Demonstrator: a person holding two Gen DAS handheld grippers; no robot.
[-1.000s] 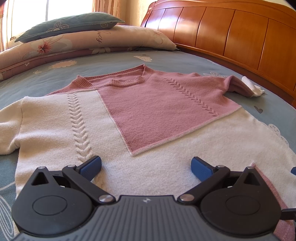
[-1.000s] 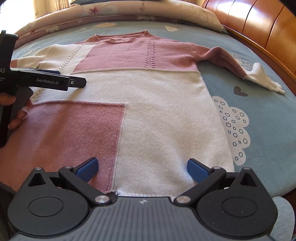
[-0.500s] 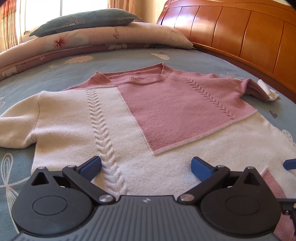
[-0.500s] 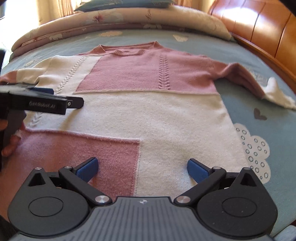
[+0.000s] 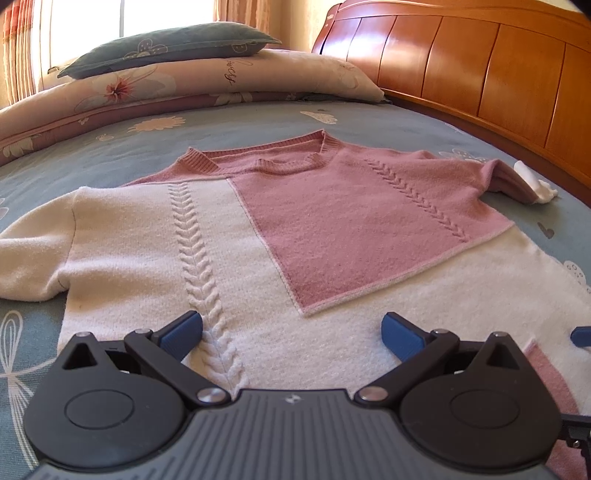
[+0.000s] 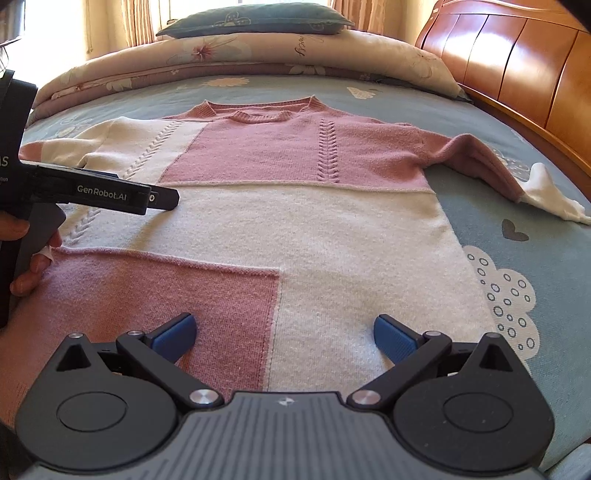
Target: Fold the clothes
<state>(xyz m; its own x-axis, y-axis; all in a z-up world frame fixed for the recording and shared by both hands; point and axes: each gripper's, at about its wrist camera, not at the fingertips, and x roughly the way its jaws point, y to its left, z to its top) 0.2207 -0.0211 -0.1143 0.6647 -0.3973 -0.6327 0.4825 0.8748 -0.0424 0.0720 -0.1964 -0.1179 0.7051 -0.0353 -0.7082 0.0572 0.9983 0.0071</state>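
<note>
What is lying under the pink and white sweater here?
The sweater lies flat on a blue patterned bedsheet, visible all round it. Whatever is directly beneath the knit is covered and cannot be seen.

pink and white cable-knit sweater point(image 6: 295, 221), blue floral sheet point(image 6: 517, 258), dark teal pillow point(image 5: 166, 48)

So the bed point(image 6: 546, 206) I'm working on has a blue-grey sheet printed with clouds, hearts and daisies, and a glossy orange wooden board along its right side. Lying right on it is the pink and cream sweater point(image 6: 295, 221), spread flat front up, both sleeves out to the sides. At the far end there's a long floral pillow point(image 6: 258, 51) across the bed with a dark teal cushion point(image 6: 255, 18) on top
</note>
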